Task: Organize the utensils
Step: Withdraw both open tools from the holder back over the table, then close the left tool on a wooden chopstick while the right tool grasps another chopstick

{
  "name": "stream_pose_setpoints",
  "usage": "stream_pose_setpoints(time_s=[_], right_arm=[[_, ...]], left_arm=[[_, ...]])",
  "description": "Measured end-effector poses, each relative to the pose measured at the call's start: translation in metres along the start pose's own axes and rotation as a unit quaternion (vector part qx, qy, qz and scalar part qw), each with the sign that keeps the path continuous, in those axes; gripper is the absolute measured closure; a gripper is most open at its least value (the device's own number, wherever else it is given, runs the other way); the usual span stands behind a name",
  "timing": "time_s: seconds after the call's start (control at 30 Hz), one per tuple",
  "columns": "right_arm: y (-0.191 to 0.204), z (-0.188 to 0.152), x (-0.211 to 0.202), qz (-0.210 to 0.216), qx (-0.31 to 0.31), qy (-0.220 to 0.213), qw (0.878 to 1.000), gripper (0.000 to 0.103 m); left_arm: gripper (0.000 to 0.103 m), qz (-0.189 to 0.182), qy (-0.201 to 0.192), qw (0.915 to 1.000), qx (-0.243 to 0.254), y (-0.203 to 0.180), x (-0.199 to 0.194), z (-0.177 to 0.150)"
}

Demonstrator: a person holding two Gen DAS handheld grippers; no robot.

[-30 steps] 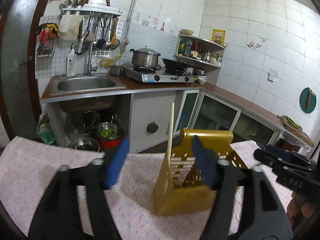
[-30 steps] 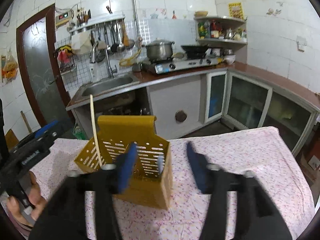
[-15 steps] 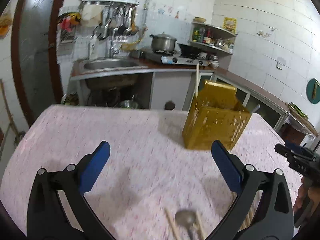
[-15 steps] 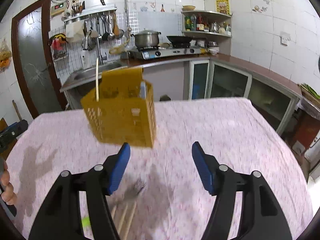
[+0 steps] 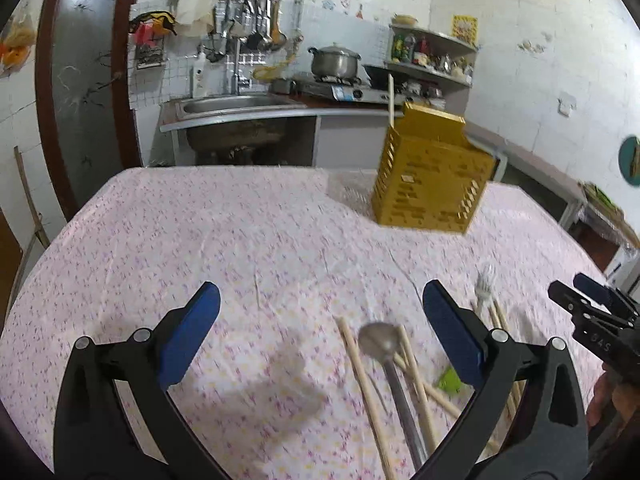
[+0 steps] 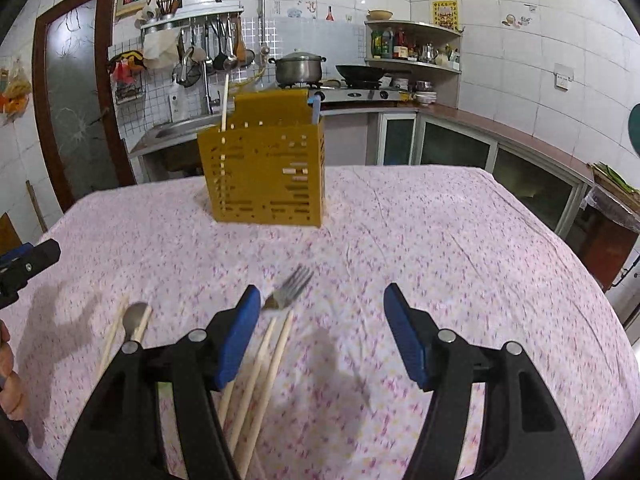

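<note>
A yellow slotted utensil holder (image 5: pixel 430 184) (image 6: pixel 264 168) stands on the far part of the table, with one chopstick (image 6: pixel 225 100) and a blue-handled utensil (image 6: pixel 316 109) upright in it. On the cloth near me lie a metal spoon (image 5: pixel 380 340) (image 6: pixel 133 320), several wooden chopsticks (image 5: pixel 364 384) (image 6: pixel 268 364), a fork (image 6: pixel 290 288) (image 5: pixel 485 284) and a small green piece (image 5: pixel 448 380). My left gripper (image 5: pixel 320 328) is open wide above the cloth, the spoon just inside its right finger. My right gripper (image 6: pixel 320 336) is open; the fork lies by its left finger.
The table wears a pink flowered cloth (image 5: pixel 240 260). Behind it run a kitchen counter with a sink (image 5: pixel 236 104), a stove with a pot (image 6: pixel 298 68) and shelves of bottles. The other gripper shows at each view's edge (image 5: pixel 592 312) (image 6: pixel 24 264).
Both grippers have pulled back from the yellow holder and sunk toward the near cloth, so the loose utensils came into view. The left jaws opened wider.
</note>
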State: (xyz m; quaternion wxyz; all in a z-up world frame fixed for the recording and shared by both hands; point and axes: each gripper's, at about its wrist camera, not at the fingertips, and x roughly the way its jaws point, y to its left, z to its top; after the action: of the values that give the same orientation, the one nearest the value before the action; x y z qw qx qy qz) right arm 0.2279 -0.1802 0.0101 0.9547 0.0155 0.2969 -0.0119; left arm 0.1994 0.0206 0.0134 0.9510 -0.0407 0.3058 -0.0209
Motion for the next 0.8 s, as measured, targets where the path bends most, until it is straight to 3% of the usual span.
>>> stream_pose_setpoints(time_s=[0.23, 0.4, 0.5, 0.57, 0.7, 0.8], right_arm=[[0.003, -0.021, 0.013, -0.006, 0.004, 0.049, 0.999, 0.04], [0.003, -0.027, 0.023, -0.008, 0.009, 0.07, 0.997, 0.04], [0.006, -0.027, 0.028, -0.008, 0.01, 0.083, 0.996, 0.04], [0.009, -0.028, 0.031, -0.008, 0.005, 0.09, 0.996, 0.04], [0.013, -0.029, 0.04, -0.012, 0.0, 0.109, 0.994, 0.041], [0.013, -0.03, 0.046, -0.01, 0.0, 0.124, 0.992, 0.053]], left_arm=[[0.005, -0.003, 0.051, 0.9987, 0.006, -0.01, 0.012, -0.023], [0.005, -0.012, 0.083, 0.9955, -0.044, 0.002, 0.024, -0.034], [0.005, -0.04, 0.117, 0.9884, -0.088, 0.011, 0.036, -0.041], [0.007, -0.038, 0.135, 0.9848, -0.103, 0.012, 0.042, -0.045], [0.02, -0.026, 0.155, 0.984, -0.084, 0.006, 0.051, -0.048], [0.023, -0.022, 0.159, 0.9848, -0.066, 0.0, 0.053, -0.048]])
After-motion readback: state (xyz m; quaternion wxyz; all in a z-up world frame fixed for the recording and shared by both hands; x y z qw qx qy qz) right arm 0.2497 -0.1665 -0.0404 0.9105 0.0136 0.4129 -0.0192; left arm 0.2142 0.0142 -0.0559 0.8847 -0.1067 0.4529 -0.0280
